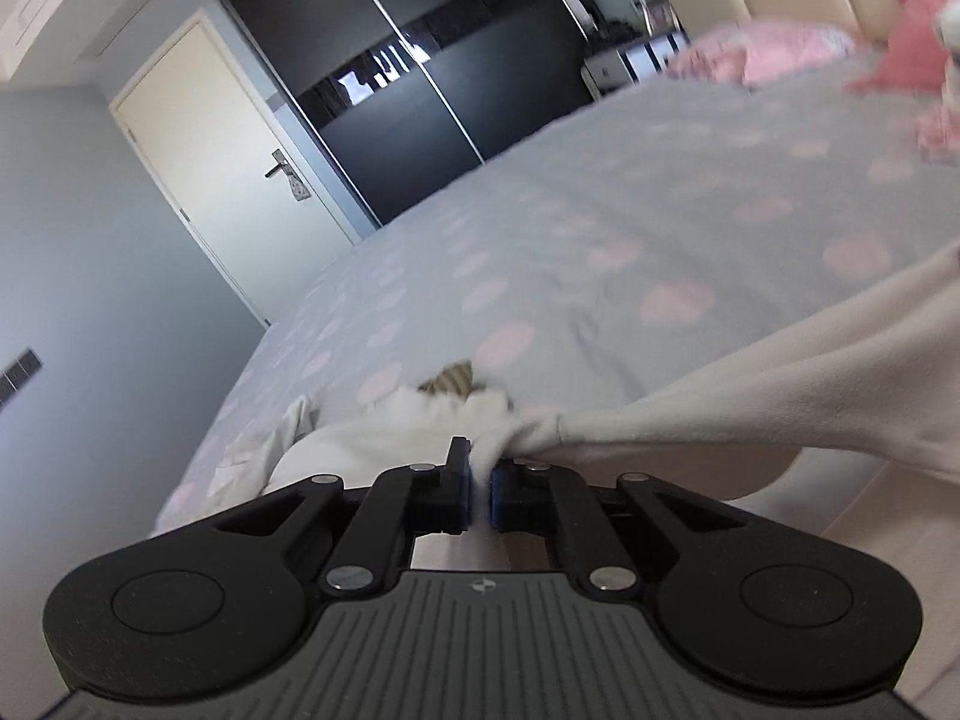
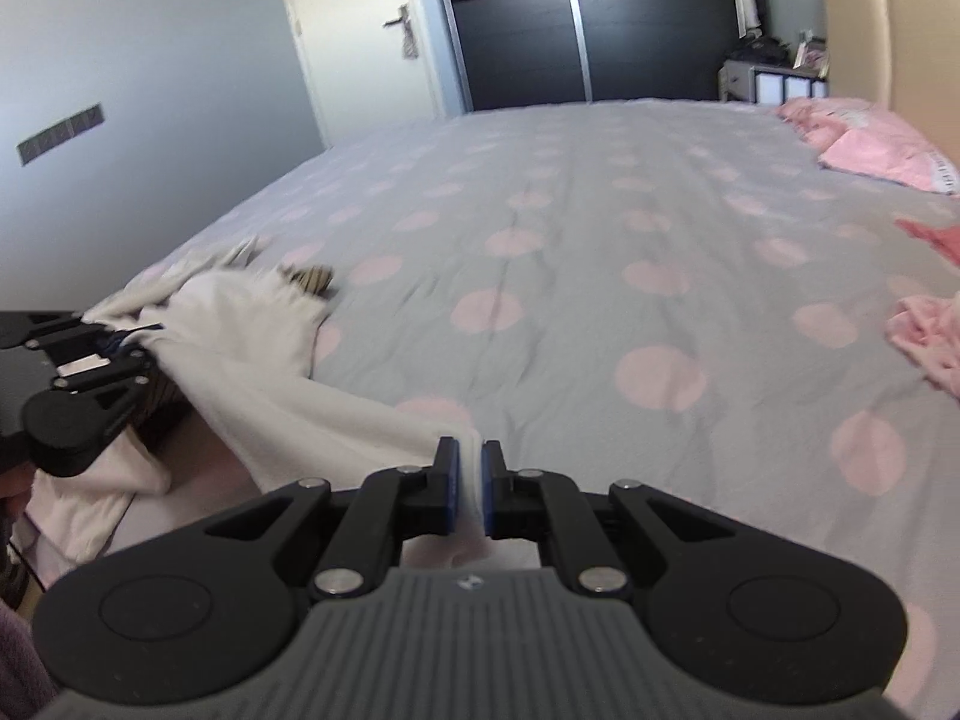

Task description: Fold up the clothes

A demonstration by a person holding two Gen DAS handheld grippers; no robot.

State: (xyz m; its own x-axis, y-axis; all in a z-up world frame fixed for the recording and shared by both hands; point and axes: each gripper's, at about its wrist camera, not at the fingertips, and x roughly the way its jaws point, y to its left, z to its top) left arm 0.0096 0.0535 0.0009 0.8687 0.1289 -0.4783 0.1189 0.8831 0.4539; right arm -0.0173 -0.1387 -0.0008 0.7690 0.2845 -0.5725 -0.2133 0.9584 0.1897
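Cream garment [image 2: 282, 378] stretched between two grippers at the bed's near edge.

Left gripper [image 1: 478, 483] and right gripper [image 2: 471, 483] each pinch a bunched edge of it — jaws nearly closed on cloth. Beyond lies the grey bedspread [image 2: 600, 228] with pink dots; pink clothes [image 2: 927, 336] lie far right.

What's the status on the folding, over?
Left gripper and right gripper both shut on white garment. Garment stretched between them over bed edge. Pink clothes far right, not in the way.
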